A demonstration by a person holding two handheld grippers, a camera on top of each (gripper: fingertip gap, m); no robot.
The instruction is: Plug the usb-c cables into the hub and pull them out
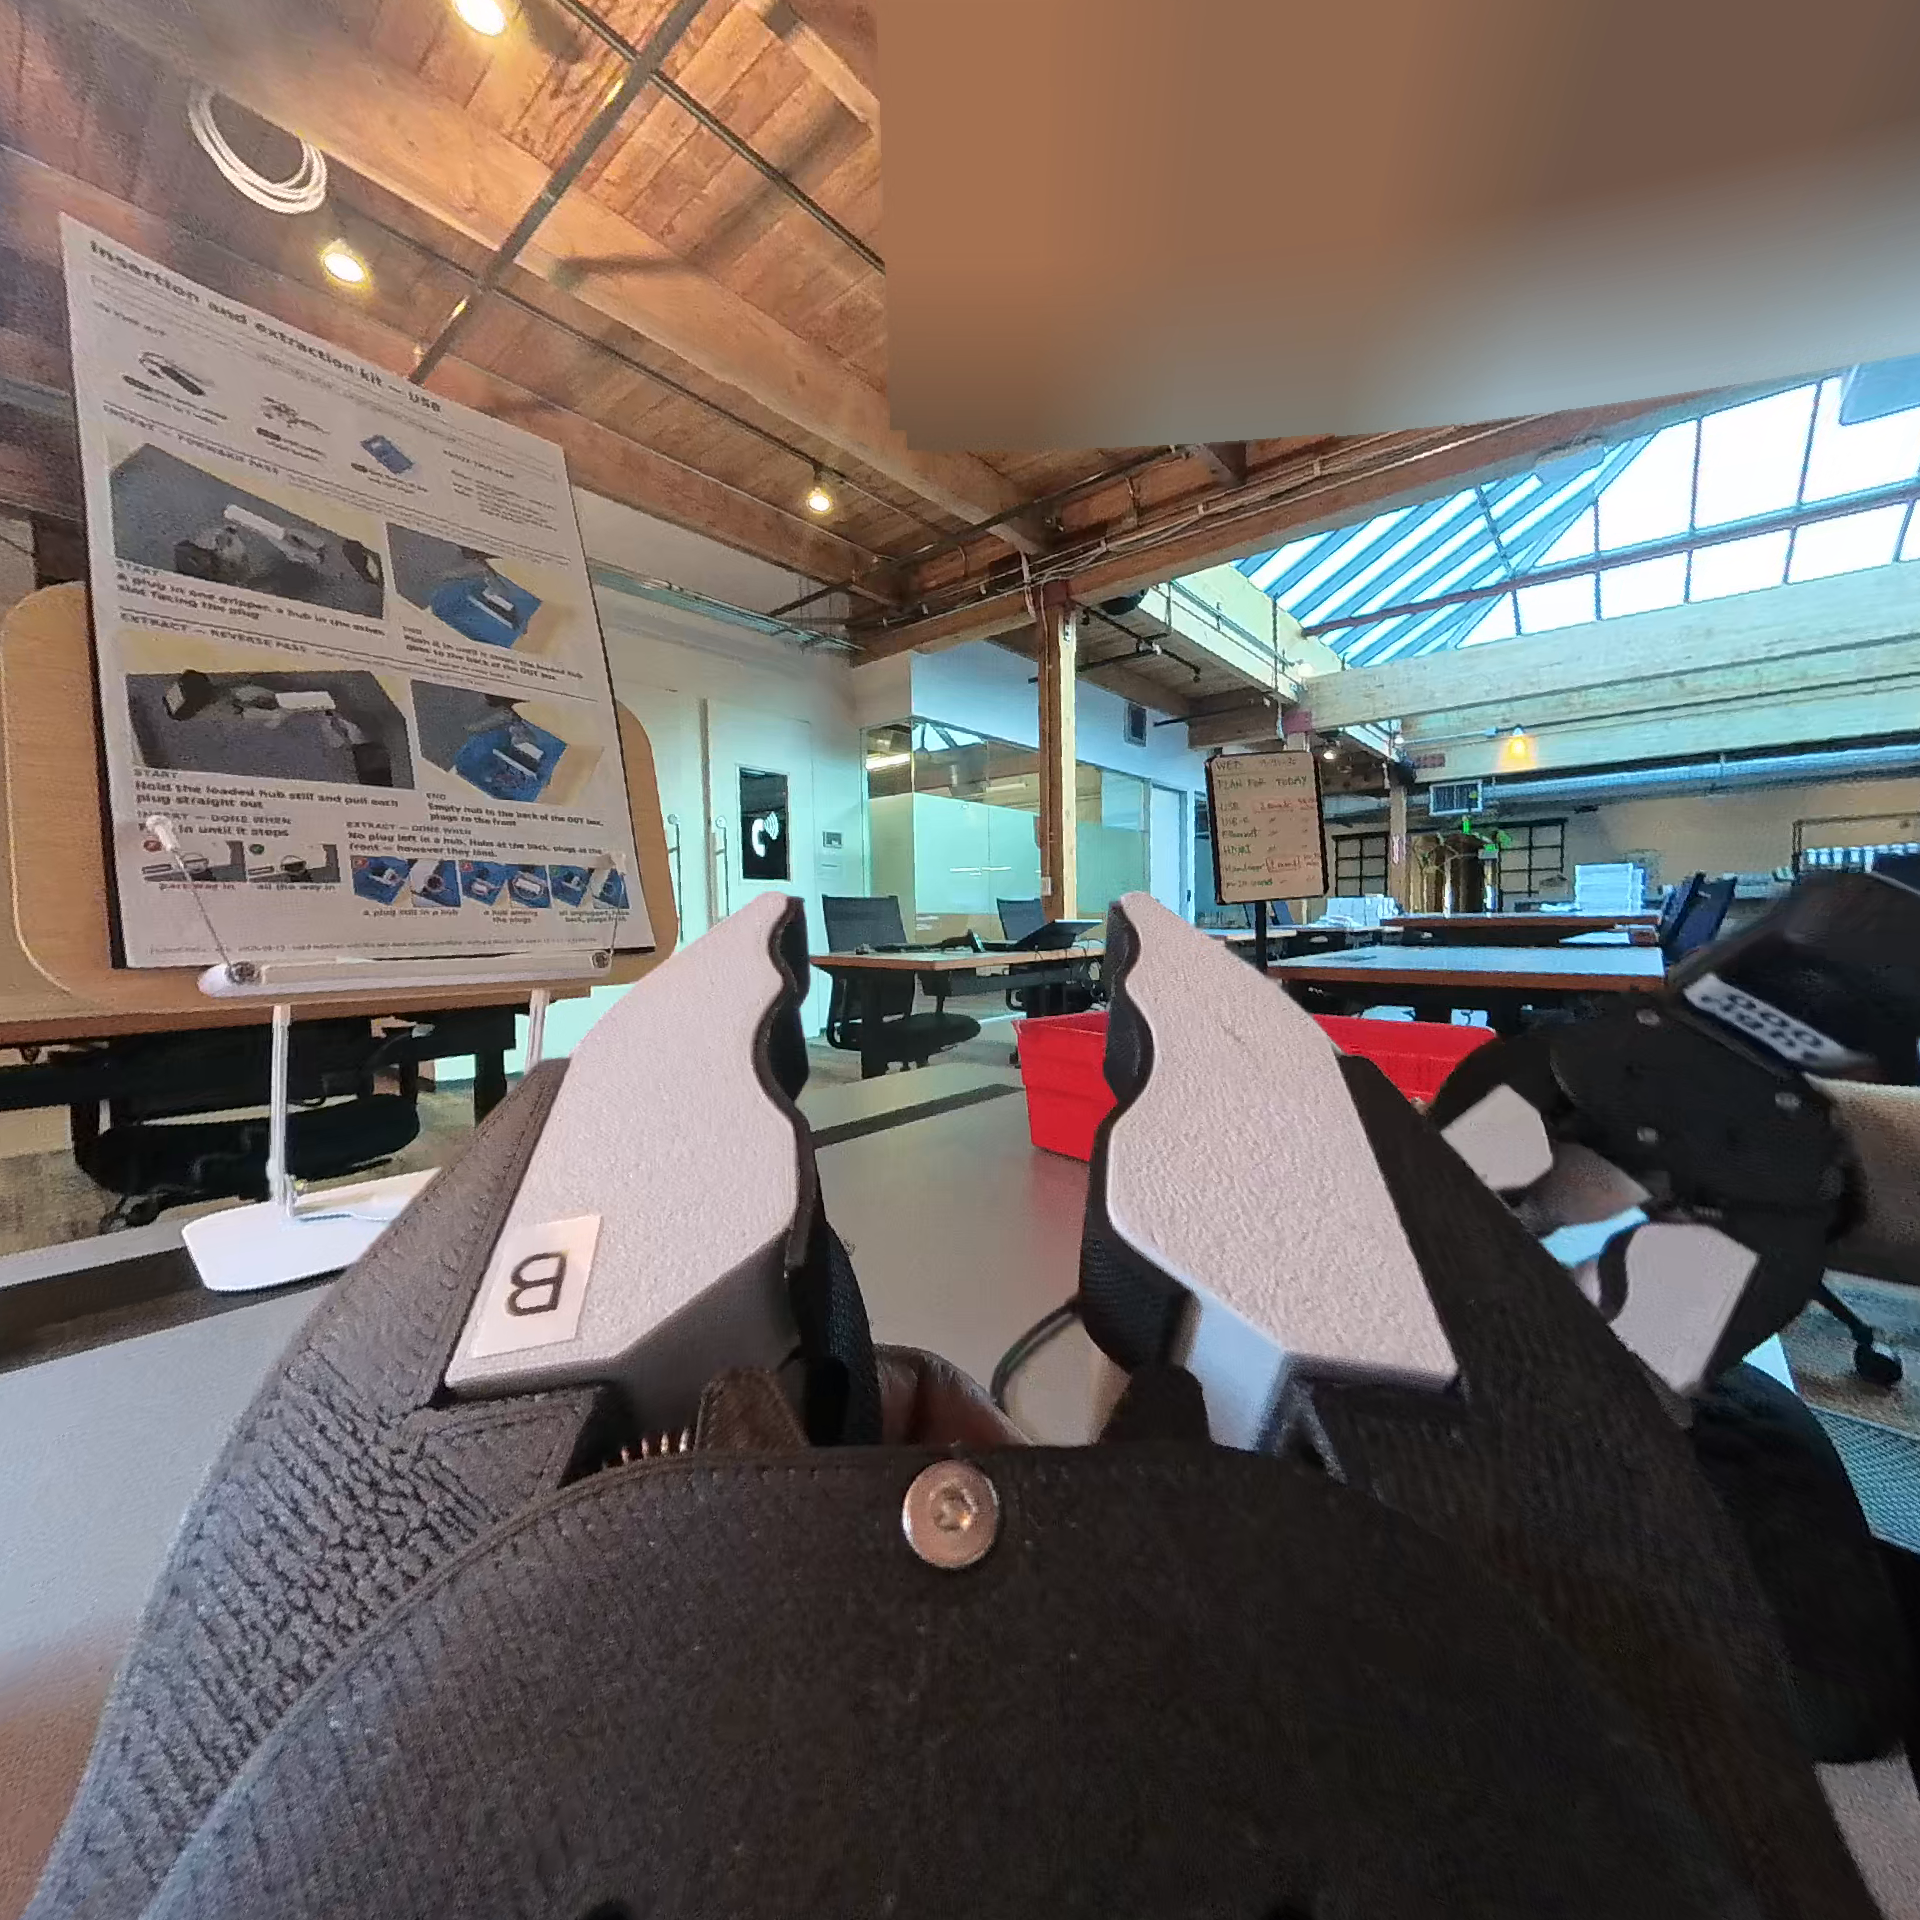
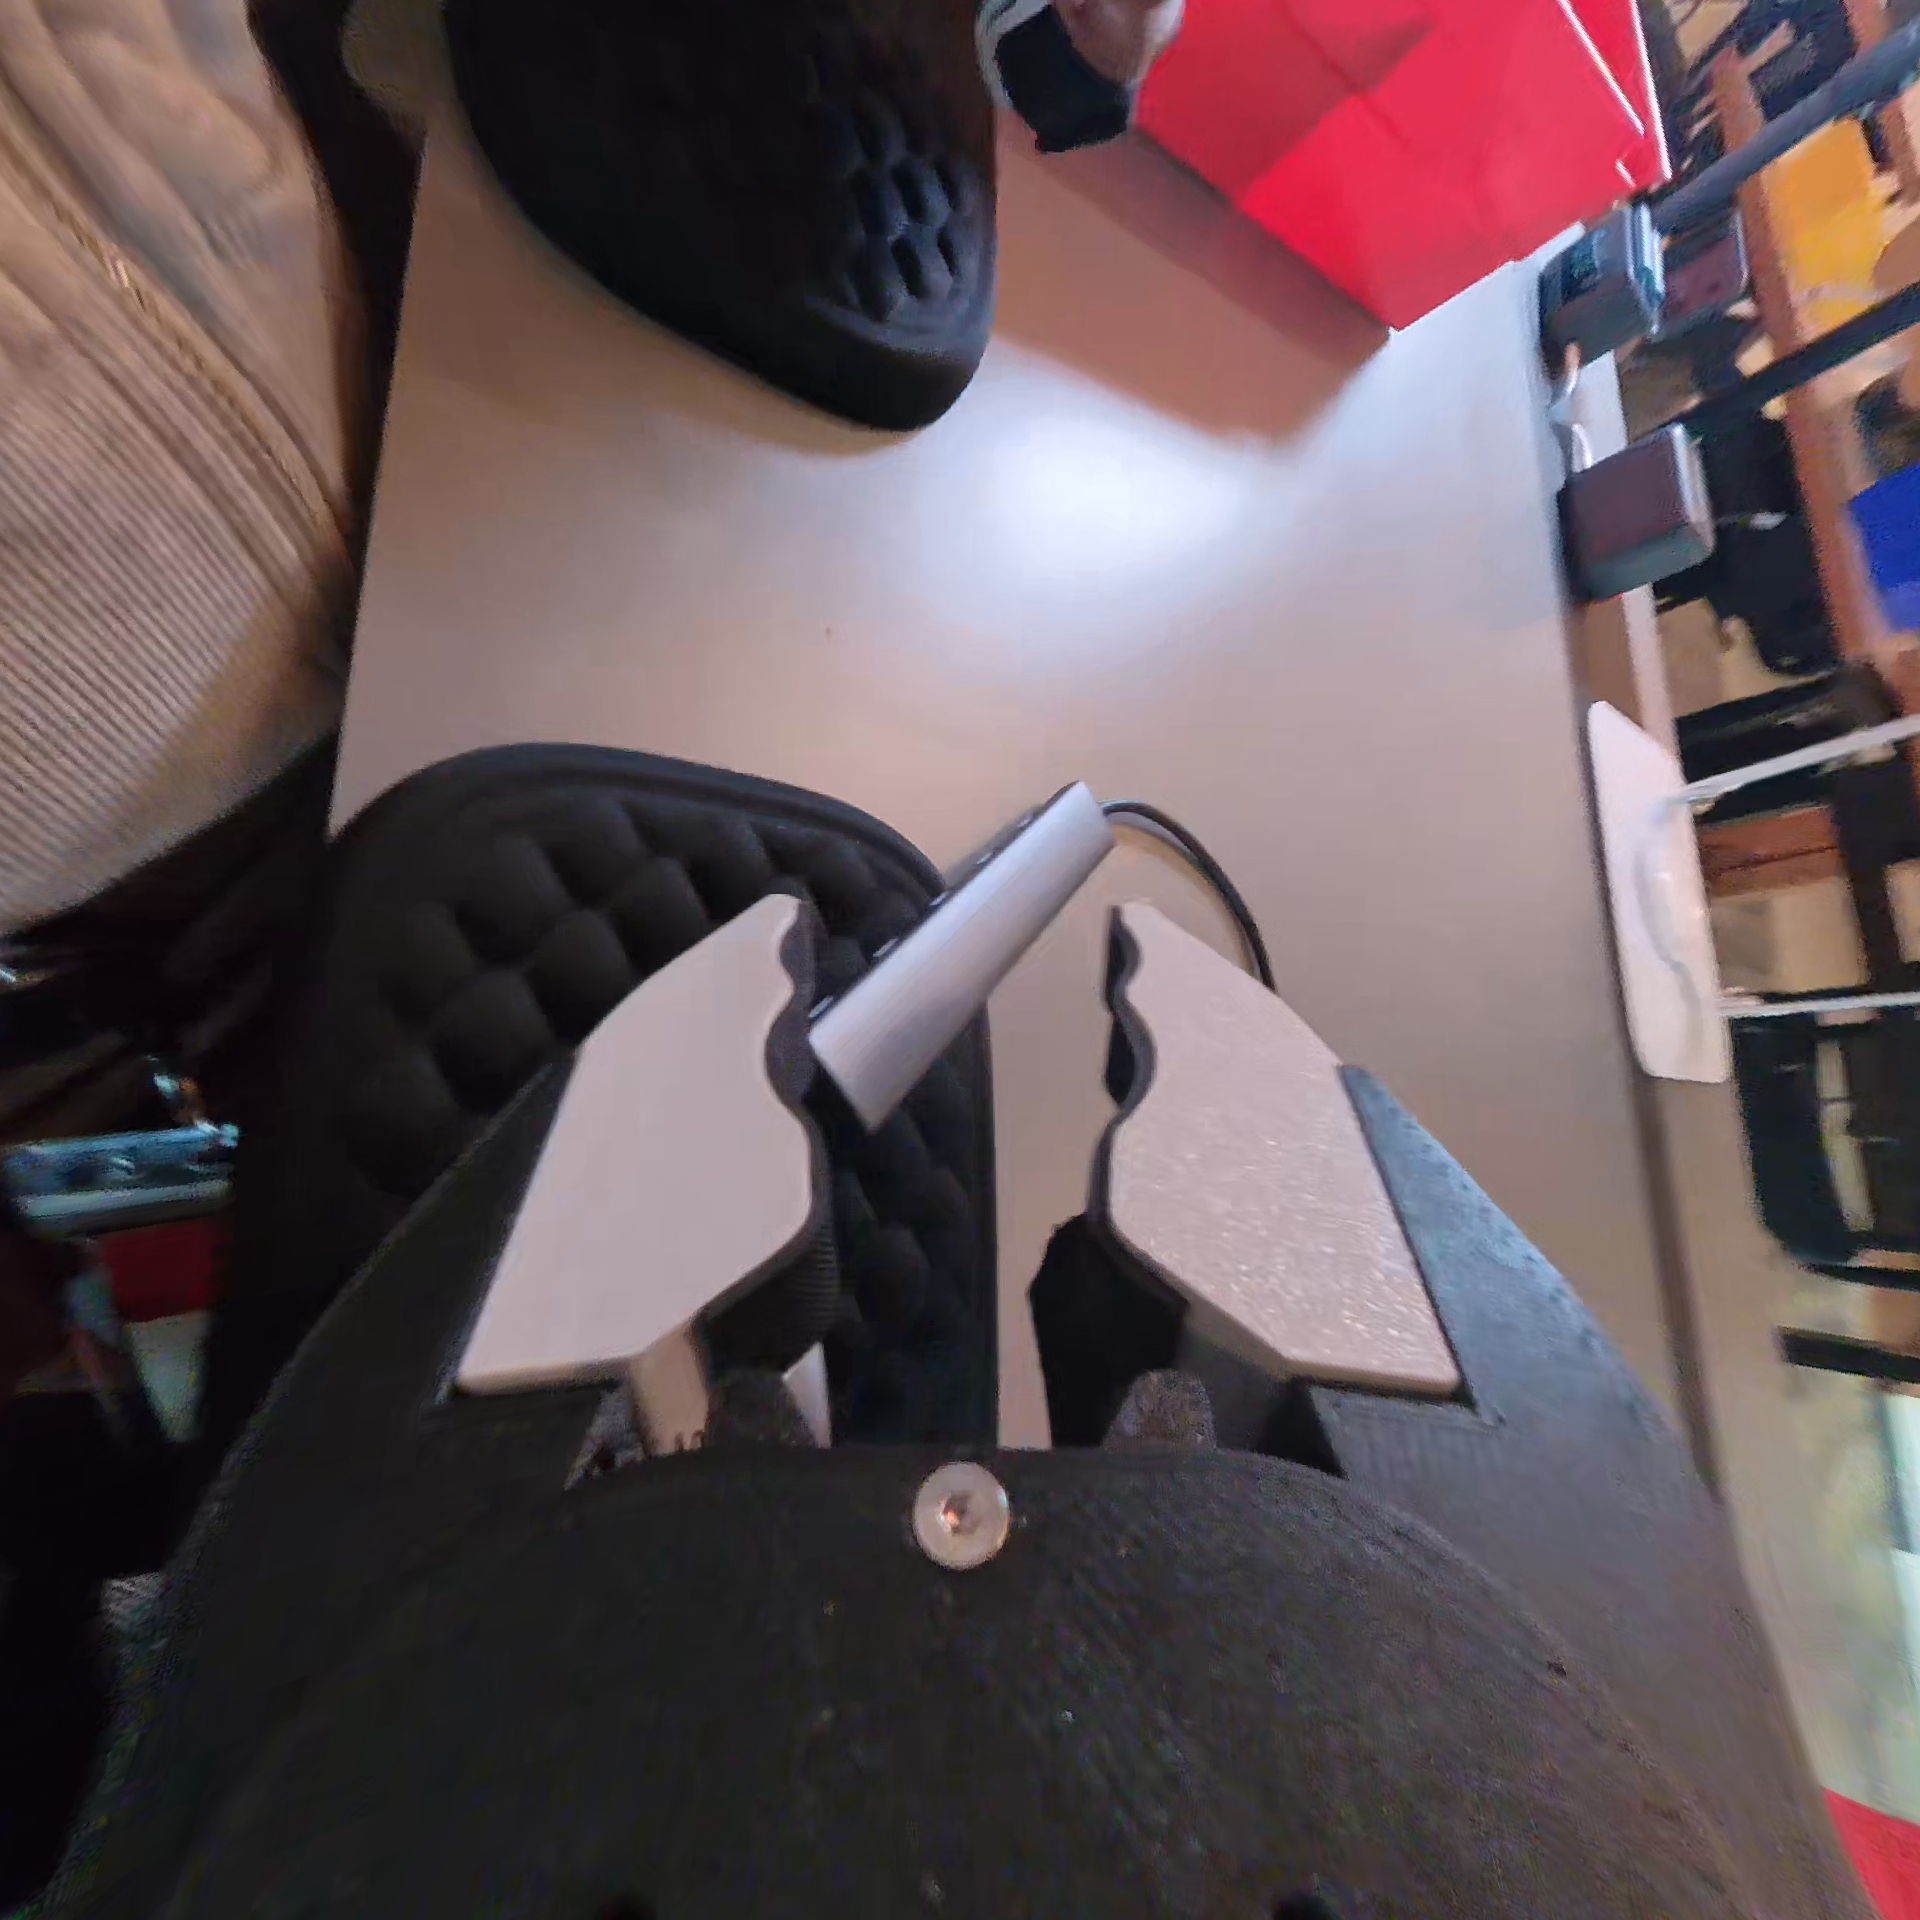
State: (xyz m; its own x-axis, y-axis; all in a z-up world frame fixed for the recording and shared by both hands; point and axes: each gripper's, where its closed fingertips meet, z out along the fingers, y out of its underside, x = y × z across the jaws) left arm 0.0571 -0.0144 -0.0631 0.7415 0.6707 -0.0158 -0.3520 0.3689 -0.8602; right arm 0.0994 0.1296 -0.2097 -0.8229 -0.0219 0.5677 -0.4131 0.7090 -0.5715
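Near the table's [image 2: 1195, 644] front edge, beside a black padded rest [image 2: 582, 935]: silver hub [image 2: 956, 951] between the spread-apart right gripper [image 2: 956, 997]. Left gripper [image 1: 956, 987] likewise spread wide, holding nothing, raised over the table.

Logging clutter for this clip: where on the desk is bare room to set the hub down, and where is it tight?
Bare grey desk runs between the upper black pad, the red bin and the far edge. It is crowded near the right tool, where the hub lies partly on the lower pad.

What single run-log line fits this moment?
left gripper: open, empty | right gripper: open over hub | hub: on table, unplugged
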